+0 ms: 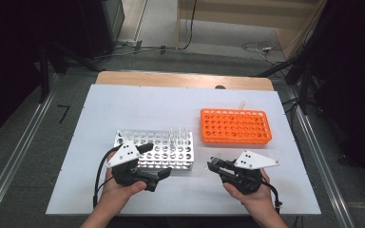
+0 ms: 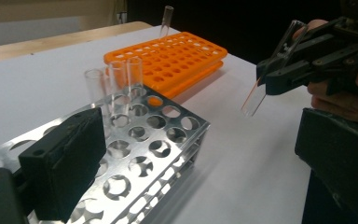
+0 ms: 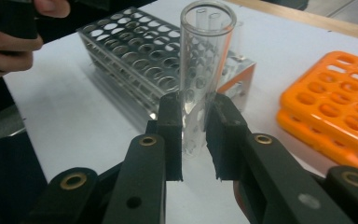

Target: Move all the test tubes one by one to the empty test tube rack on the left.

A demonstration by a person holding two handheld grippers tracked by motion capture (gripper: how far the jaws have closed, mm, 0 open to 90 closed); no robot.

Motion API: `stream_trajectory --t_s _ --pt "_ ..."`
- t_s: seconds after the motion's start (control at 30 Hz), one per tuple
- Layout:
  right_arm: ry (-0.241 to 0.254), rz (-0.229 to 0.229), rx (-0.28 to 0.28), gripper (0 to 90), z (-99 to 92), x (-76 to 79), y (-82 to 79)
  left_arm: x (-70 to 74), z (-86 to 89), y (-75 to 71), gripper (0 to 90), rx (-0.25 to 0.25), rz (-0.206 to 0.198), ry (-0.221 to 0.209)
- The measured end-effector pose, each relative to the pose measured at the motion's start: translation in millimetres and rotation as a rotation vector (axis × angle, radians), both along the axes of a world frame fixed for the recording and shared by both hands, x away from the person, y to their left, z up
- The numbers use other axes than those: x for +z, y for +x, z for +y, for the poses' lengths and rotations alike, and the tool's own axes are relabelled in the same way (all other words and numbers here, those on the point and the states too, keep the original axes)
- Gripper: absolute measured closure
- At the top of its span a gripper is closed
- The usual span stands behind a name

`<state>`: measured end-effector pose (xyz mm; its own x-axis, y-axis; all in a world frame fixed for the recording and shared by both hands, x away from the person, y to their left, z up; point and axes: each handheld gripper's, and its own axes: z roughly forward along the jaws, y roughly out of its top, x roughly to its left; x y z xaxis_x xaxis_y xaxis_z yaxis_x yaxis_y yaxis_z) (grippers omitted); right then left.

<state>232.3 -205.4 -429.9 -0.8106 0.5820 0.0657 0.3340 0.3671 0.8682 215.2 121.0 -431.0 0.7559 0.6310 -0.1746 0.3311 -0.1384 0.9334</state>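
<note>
My right gripper is shut on a clear empty test tube, which stands upright between its jaws. In the high view the right gripper hovers over the white board just right of the silver metal rack, pointing left. The left gripper view shows the held tube tilted in the air beside the rack. My left gripper is open at the rack's front edge, its jaws wide apart, one over the rack's holes. Three clear tubes stand in the rack's far right corner.
An orange plastic rack lies at the back right of the white board, with one clear tube standing at its far edge. Bare board lies between the two racks and in front of the right gripper.
</note>
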Motion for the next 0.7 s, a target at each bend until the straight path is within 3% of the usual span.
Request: stream_trajectory --t_s 0.27,0.53,0.7 --pt "-0.025 0.019 0.055 74.2 16.9 -5.6 -5.5 3.8 -14.1 -4.8 8.0 -0.05 0.0 -0.012" --pt "-0.054 0.03 0.1 74.2 36.0 -10.5 -10.5 5.6 -31.8 -10.4 26.7 -0.065 -0.016 0.027" --pt "-0.074 0.027 0.111 74.3 43.3 -12.6 -12.2 4.2 -40.9 -10.9 38.1 -0.113 0.001 0.01"
